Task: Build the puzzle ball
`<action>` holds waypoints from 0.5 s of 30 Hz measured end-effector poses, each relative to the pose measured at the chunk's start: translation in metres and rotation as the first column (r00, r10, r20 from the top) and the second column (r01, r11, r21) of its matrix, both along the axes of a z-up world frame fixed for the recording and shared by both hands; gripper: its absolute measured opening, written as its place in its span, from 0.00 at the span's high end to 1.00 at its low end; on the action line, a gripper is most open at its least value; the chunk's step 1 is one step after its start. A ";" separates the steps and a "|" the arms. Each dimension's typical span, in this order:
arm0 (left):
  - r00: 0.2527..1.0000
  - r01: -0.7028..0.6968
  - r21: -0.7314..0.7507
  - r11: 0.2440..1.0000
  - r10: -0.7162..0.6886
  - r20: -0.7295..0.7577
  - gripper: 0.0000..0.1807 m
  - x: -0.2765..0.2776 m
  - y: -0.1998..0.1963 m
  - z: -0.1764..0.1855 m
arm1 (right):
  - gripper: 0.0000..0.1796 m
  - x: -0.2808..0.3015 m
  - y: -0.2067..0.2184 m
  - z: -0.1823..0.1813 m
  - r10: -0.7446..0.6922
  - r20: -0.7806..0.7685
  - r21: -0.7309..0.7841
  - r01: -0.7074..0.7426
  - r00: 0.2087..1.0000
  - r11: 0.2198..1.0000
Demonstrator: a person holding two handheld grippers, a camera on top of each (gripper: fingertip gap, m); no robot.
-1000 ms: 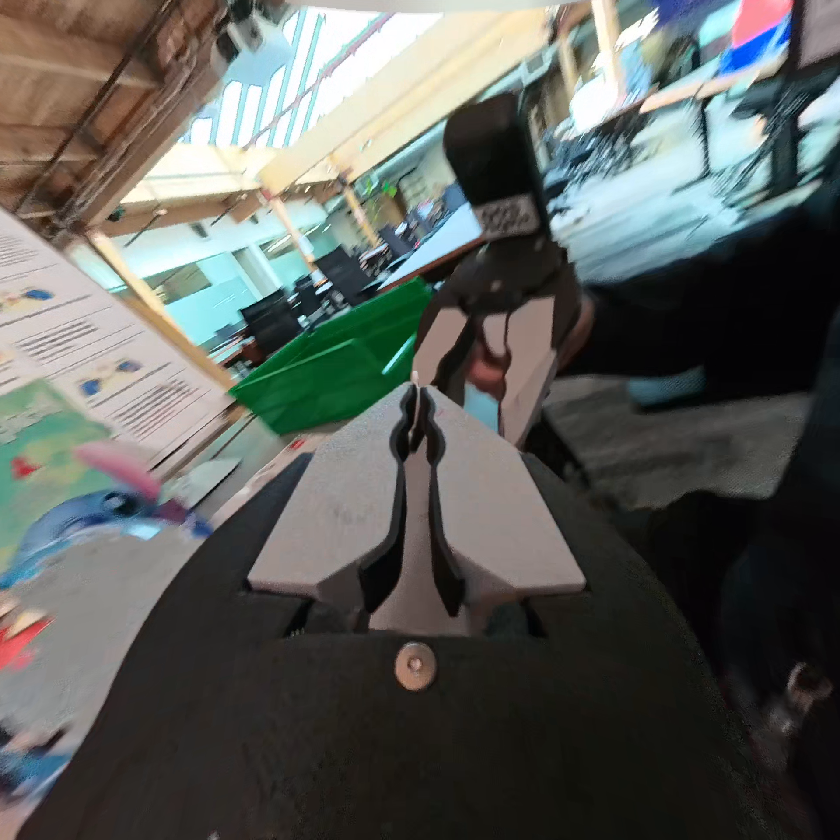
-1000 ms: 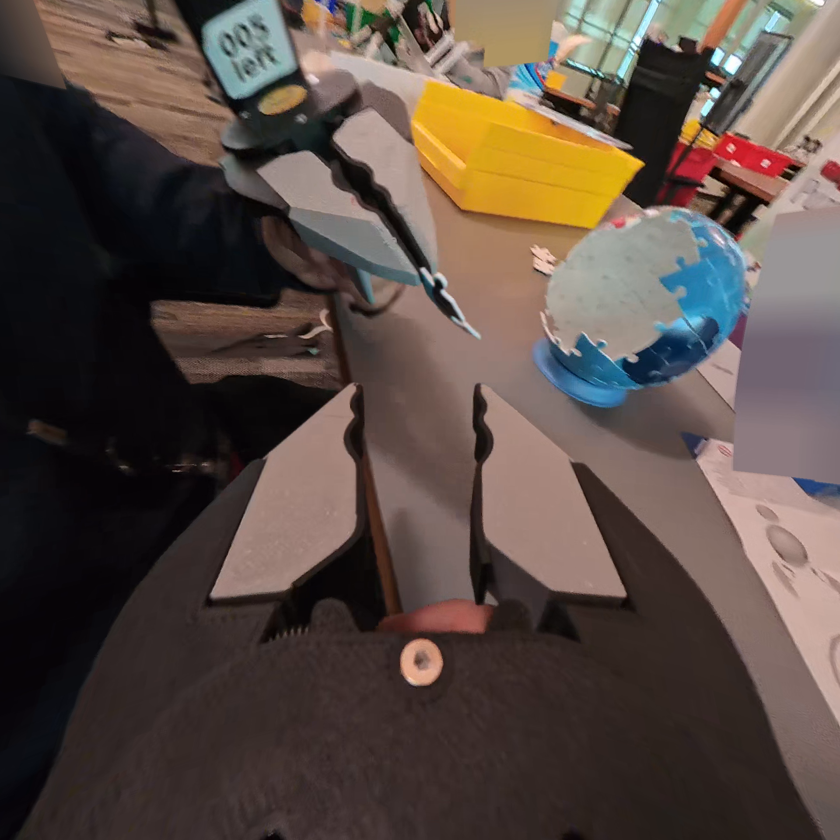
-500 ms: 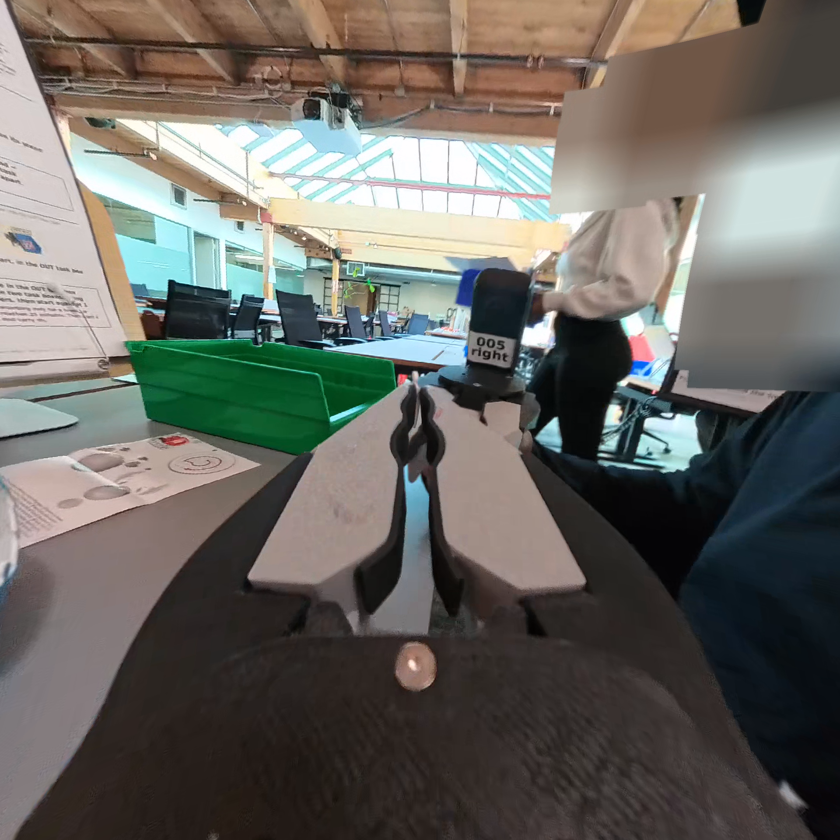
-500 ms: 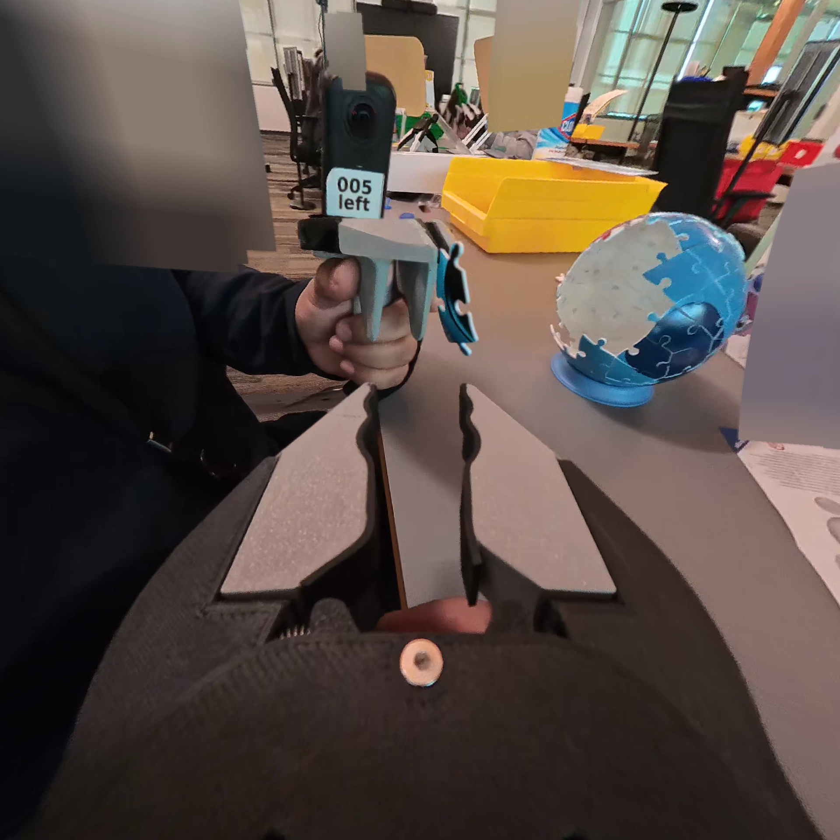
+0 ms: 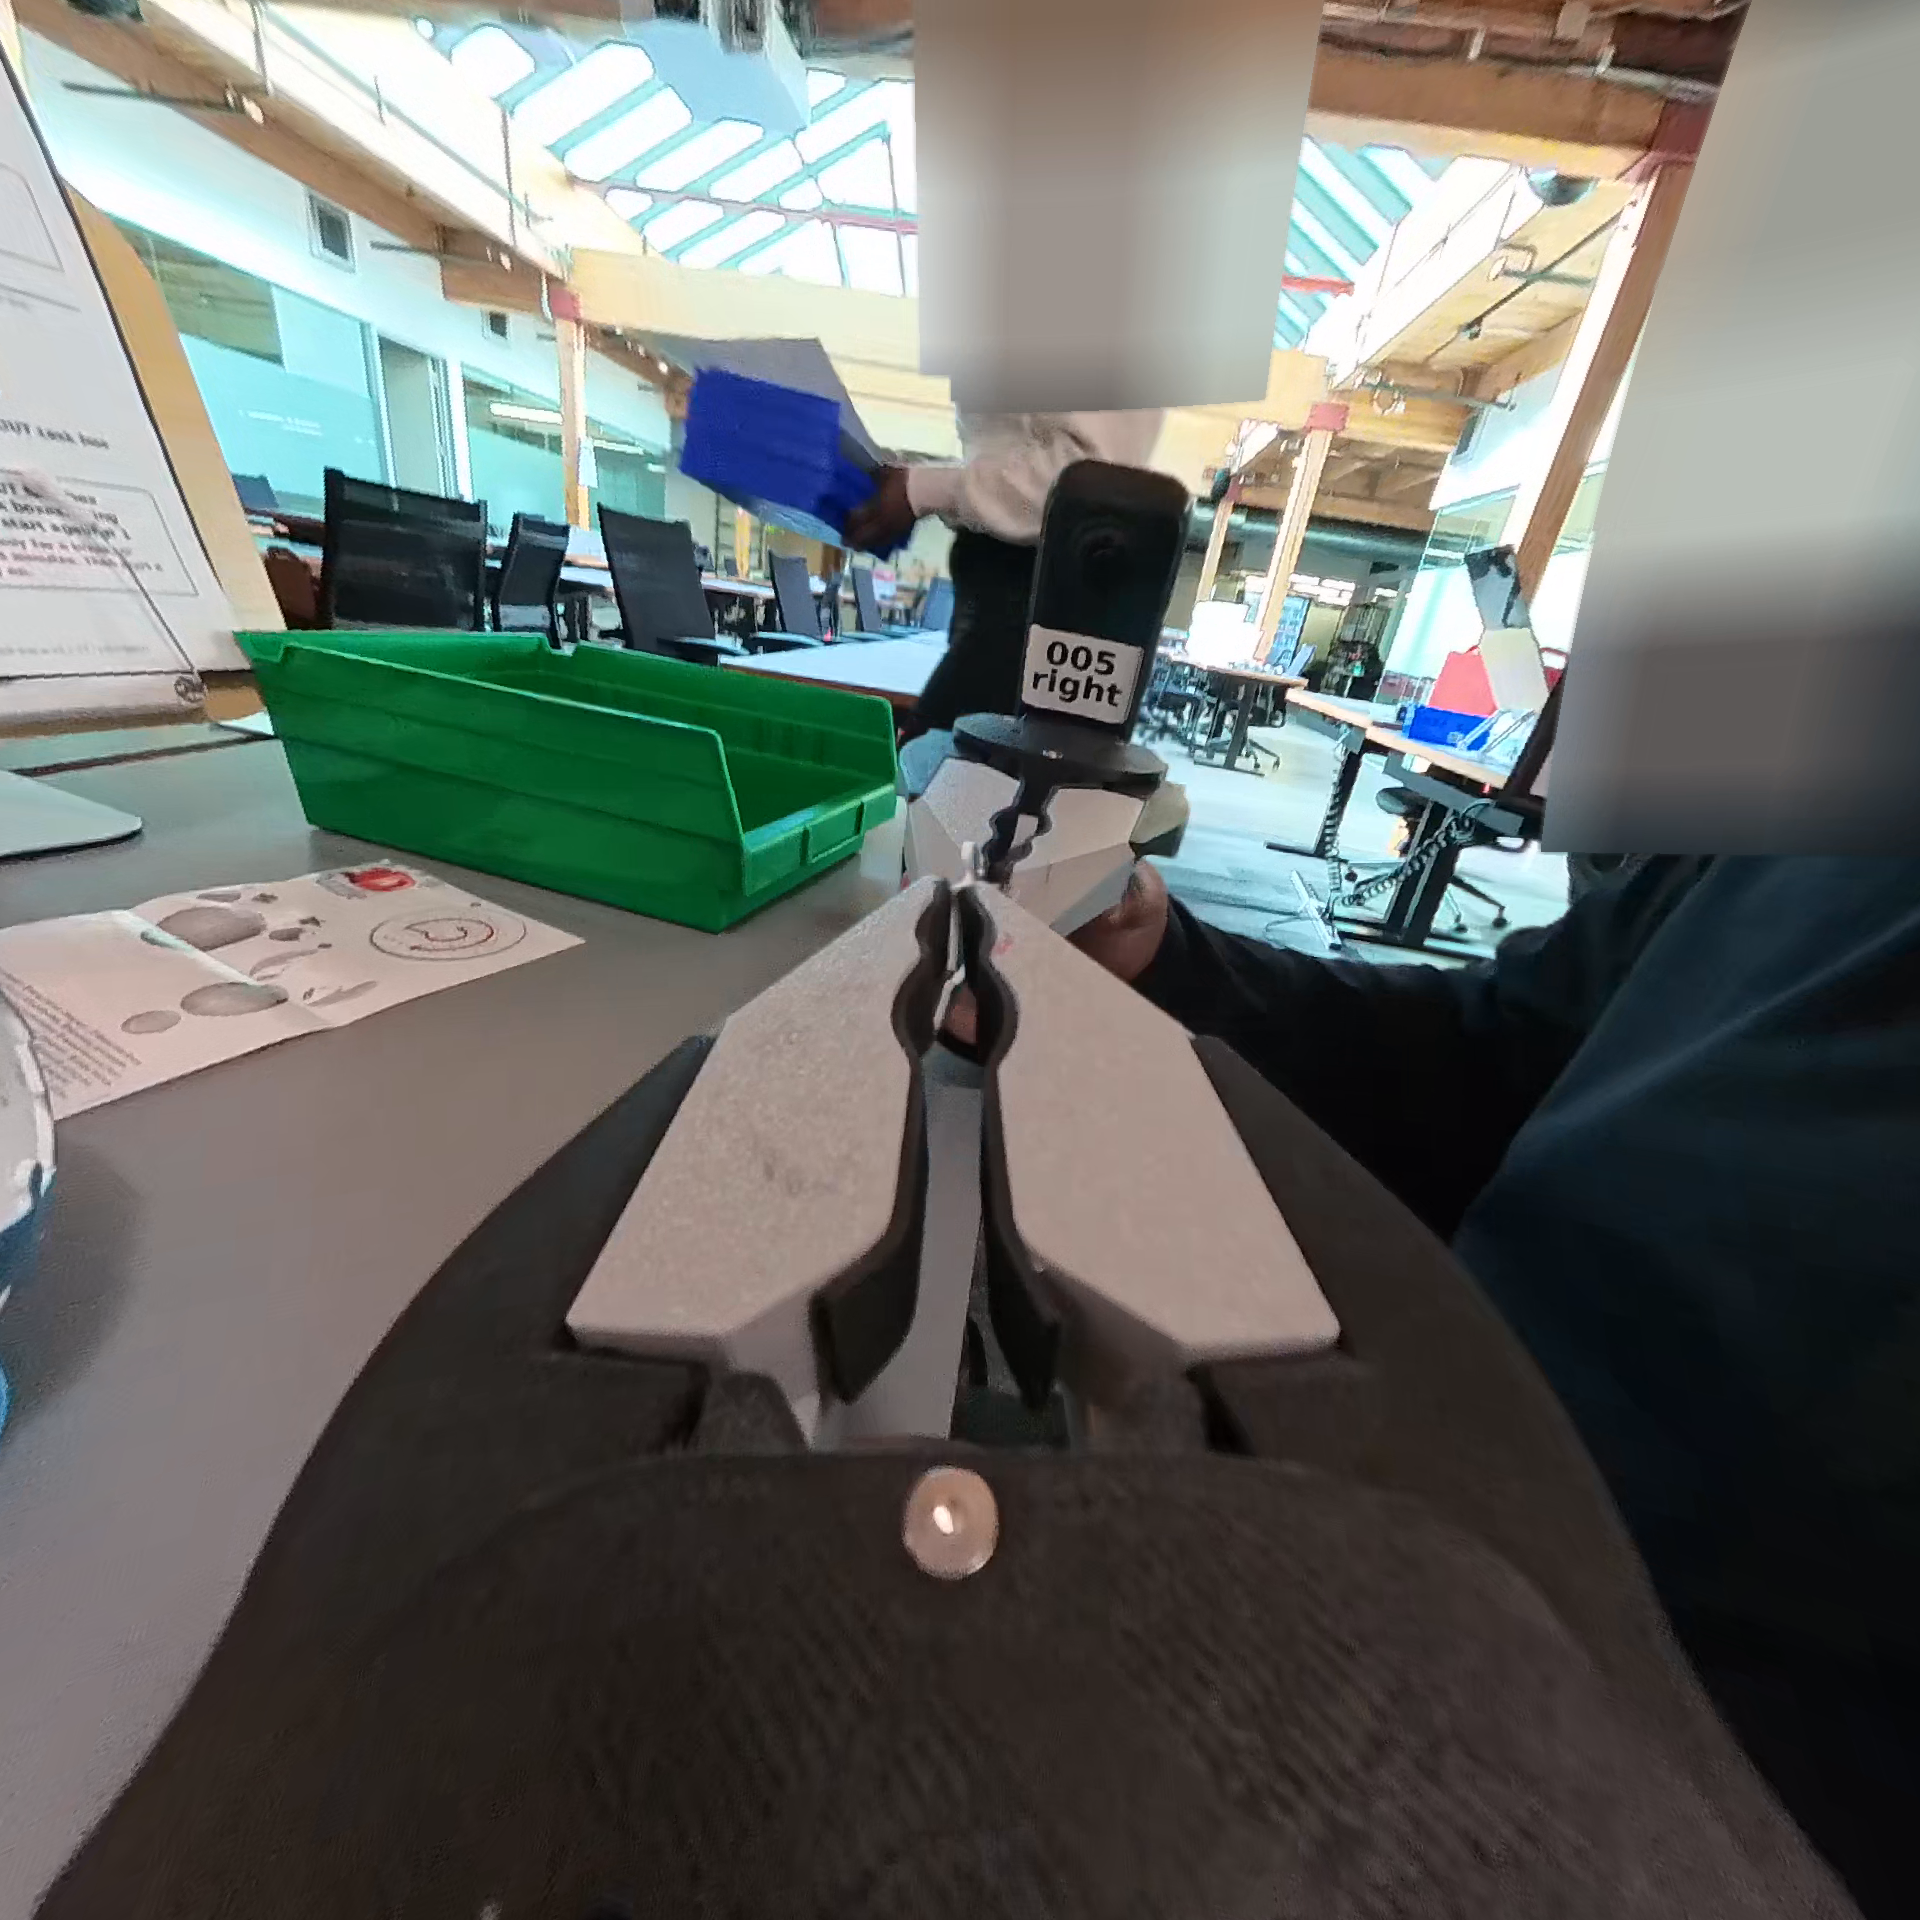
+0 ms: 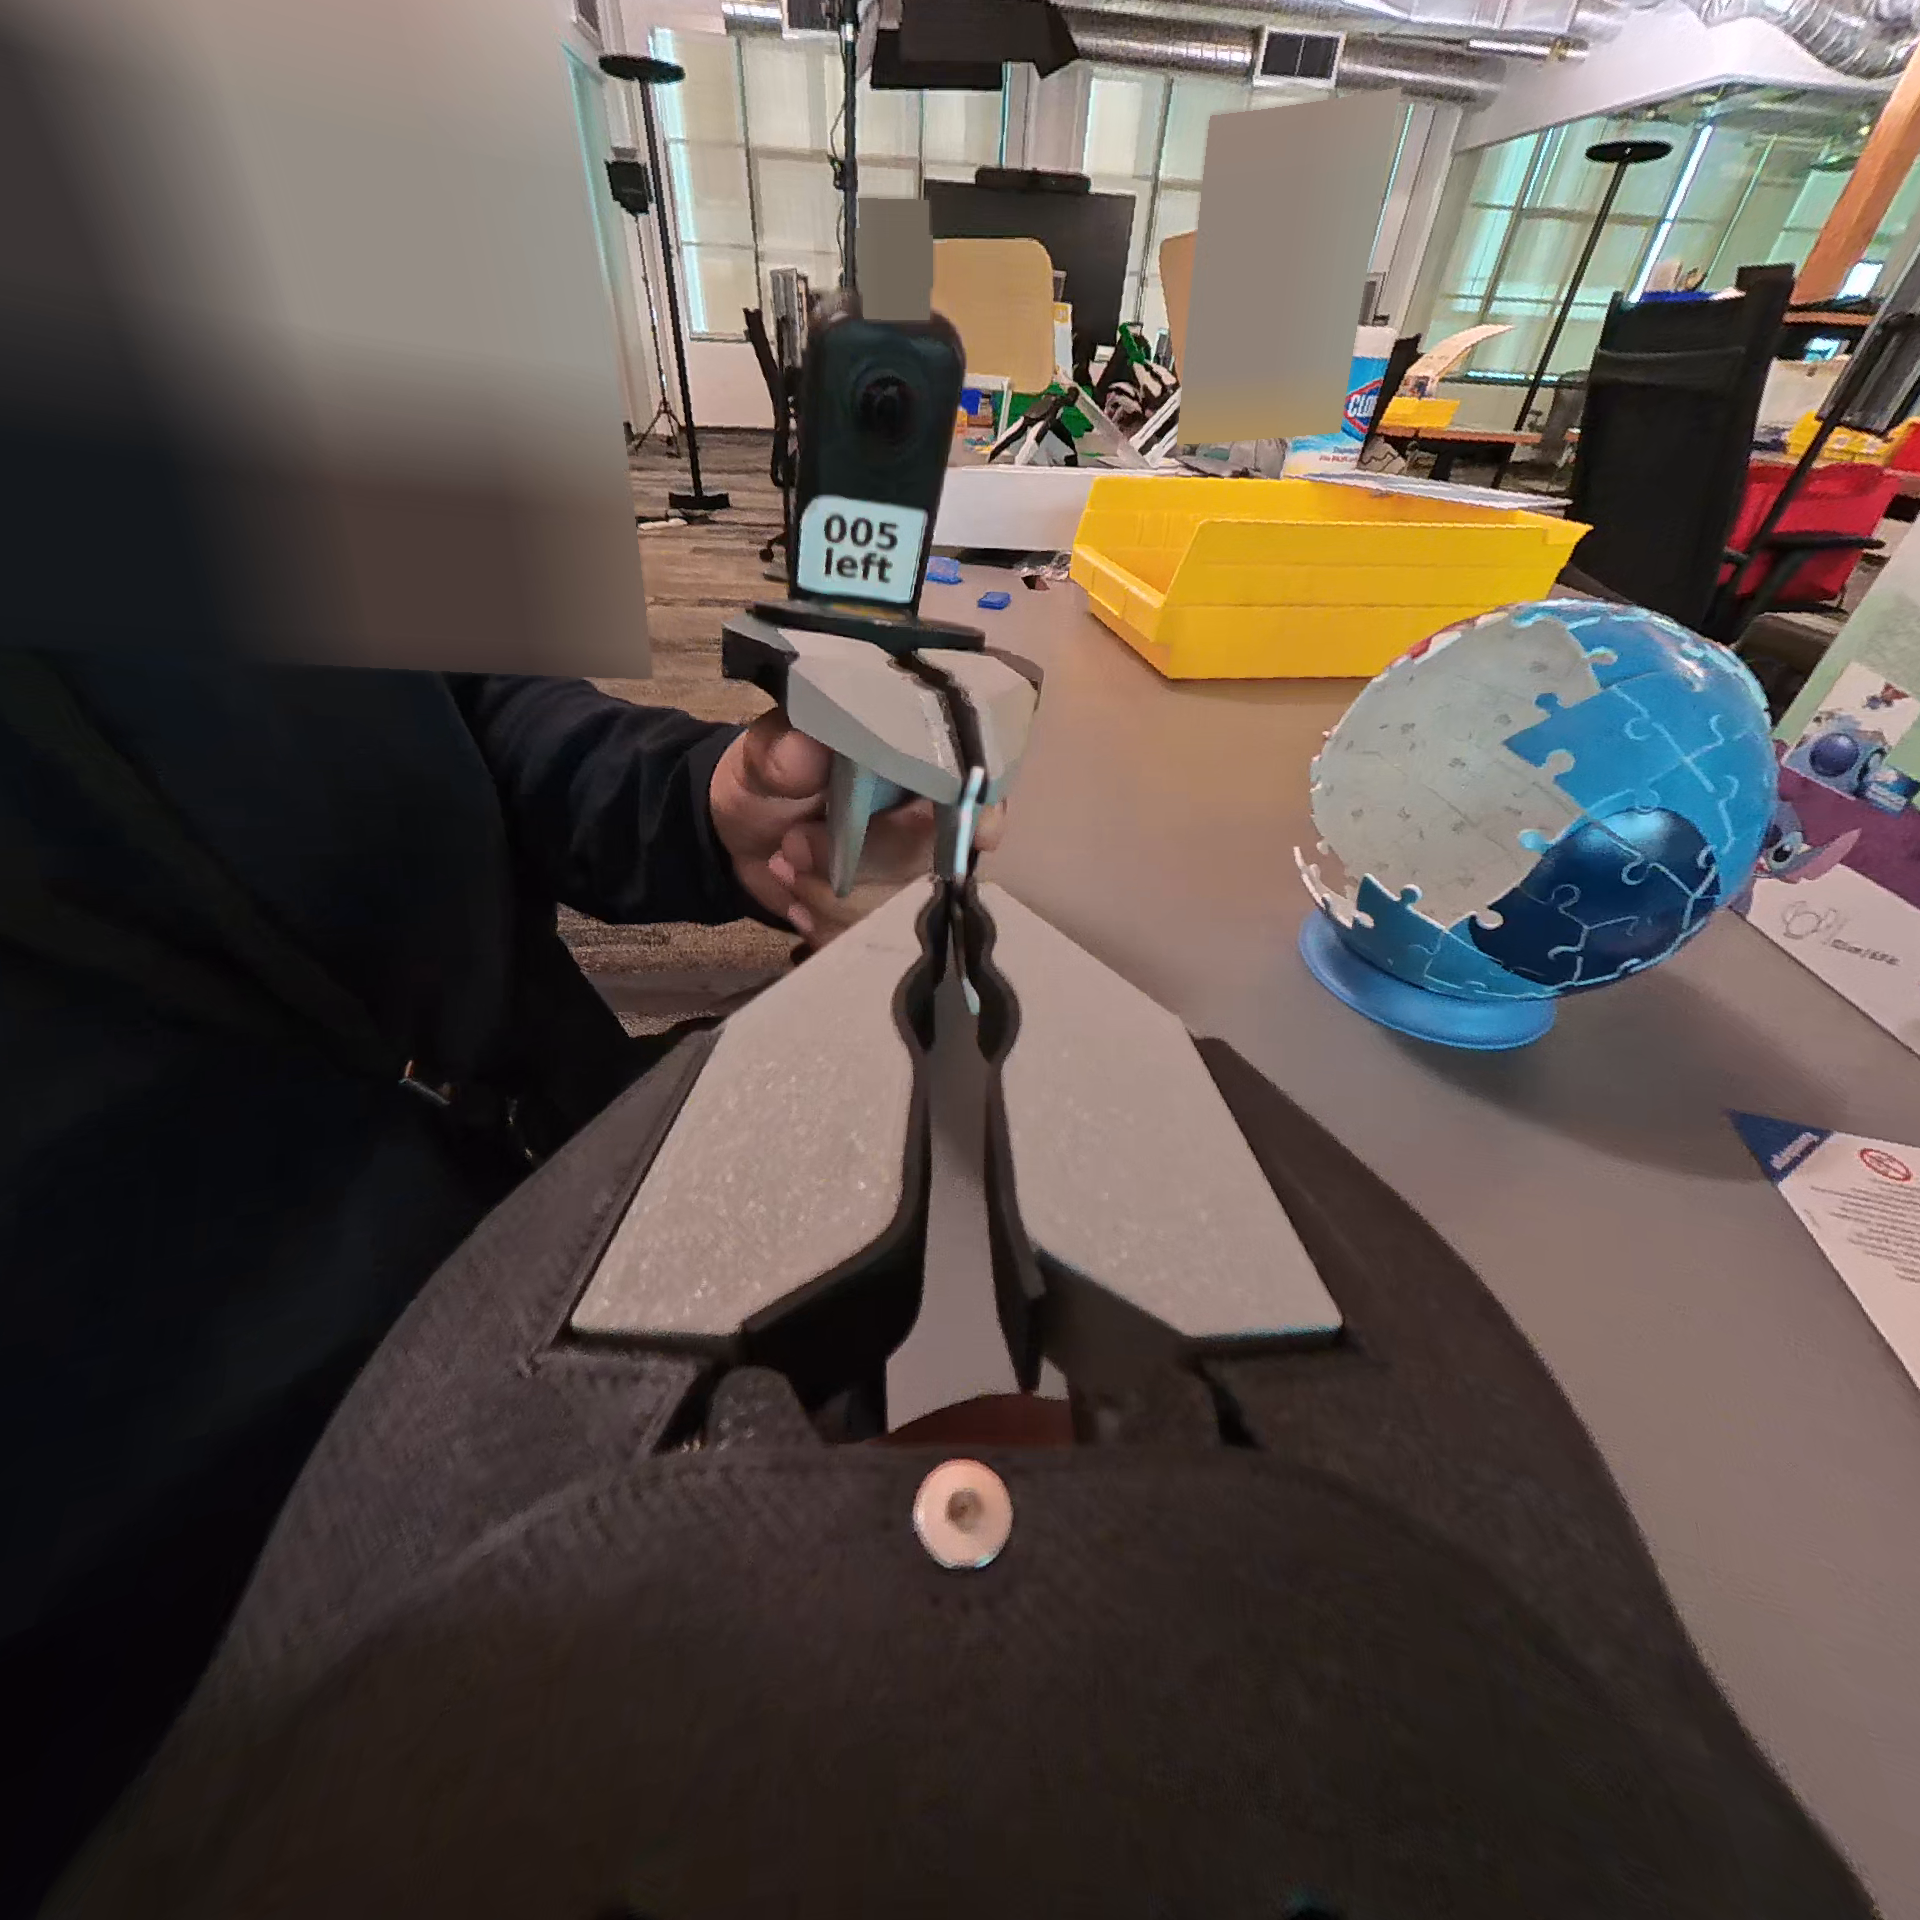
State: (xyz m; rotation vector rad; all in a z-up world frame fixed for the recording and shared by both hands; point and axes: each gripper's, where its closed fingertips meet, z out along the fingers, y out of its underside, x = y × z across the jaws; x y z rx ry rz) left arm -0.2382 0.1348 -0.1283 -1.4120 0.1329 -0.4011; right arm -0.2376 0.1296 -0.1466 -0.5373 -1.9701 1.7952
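The two grippers meet tip to tip above the near edge of the grey desk [image 6: 1195, 790], and a thin puzzle piece [image 6: 970, 805] seen edge-on bridges them; in the right wrist view, the left gripper [image 6: 971, 795] at centre frame has its jaws pressed together on the upper end of the piece, while the right gripper [image 6: 958, 920] just below has its jaws drawn in on the lower end; in the left wrist view the same piece [image 5: 971, 862] shows only as a pale sliver between the left gripper [image 5: 956, 902] and the right gripper [image 5: 1013, 831] beyond it, so its shape and colour are hard to make out.

The puzzle ball [image 6: 1538, 821] stands on its blue round base at the right of the right wrist view, well apart from the jaws; part of its shell is pale grey, part blue, and its lower edge is jagged where pieces are missing; in the left wrist view only a cut-off sliver [image 5: 21, 1174] shows at the left edge.

A yellow bin [image 6: 1320, 571] sits behind the ball; a green bin [image 5: 561, 779] and a printed leaflet [image 5: 260, 966] lie at the left of the left wrist view.
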 end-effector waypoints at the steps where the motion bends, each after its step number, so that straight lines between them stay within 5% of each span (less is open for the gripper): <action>1: 1.000 0.001 -0.014 1.000 -0.001 -0.012 1.00 0.000 0.000 -0.002 | 1.00 0.000 0.000 -0.002 -0.002 0.003 0.009 0.001 1.000 1.000; 9: 0.972 -0.136 -0.126 0.983 0.108 -0.211 0.90 -0.019 -0.001 -0.014 | 1.00 -0.012 0.020 -0.011 -0.181 -0.053 0.147 0.187 0.982 0.971; 15: 0.973 -0.124 -0.218 0.968 0.076 -0.218 0.82 -0.024 -0.004 -0.022 | 1.00 -0.022 0.018 -0.030 -0.268 -0.158 0.355 0.308 0.950 0.883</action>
